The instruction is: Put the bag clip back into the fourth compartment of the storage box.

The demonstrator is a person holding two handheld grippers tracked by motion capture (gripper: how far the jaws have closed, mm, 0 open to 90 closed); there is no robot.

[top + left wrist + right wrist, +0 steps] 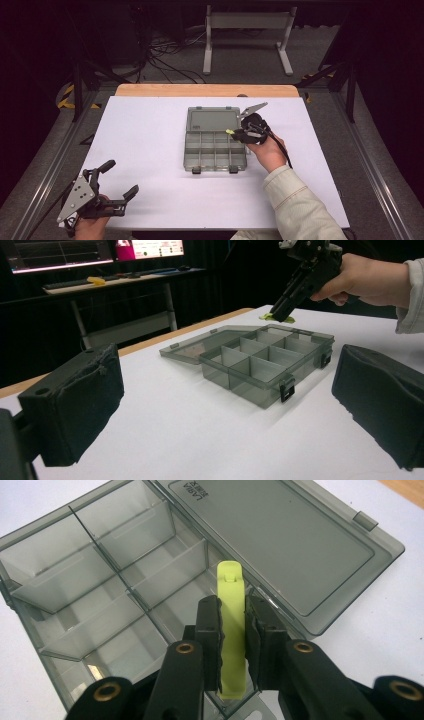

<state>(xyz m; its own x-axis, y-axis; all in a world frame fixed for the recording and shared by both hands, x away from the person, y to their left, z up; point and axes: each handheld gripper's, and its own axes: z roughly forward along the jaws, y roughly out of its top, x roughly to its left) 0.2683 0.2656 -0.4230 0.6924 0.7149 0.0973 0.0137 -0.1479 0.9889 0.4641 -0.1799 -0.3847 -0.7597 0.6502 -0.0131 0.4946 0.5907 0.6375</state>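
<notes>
A grey see-through compartment box (pixel 214 149) lies open mid-table, its lid (pixel 212 120) laid flat on the far side. My right gripper (pixel 237 133) hovers over the box's far right corner, shut on a yellow-green plastic clip (pixel 232 625) that sticks out past the jaws above the box (pixel 100 595) compartments. From the left gripper view the box (pixel 260 365) and the right gripper (pixel 284 314) with the clip (pixel 272 317) show ahead. My left gripper (pixel 120 180) rests at the table's near left corner, open, with nothing between its pads (pixel 75 400).
The white table top (pixel 150 140) ends in a wooden strip (pixel 205 90) at the far edge. Beyond it stand a white frame (pixel 247 35) and loose cables (pixel 165 55) on the floor. A desk with monitors (pixel 95 252) shows in the left gripper view.
</notes>
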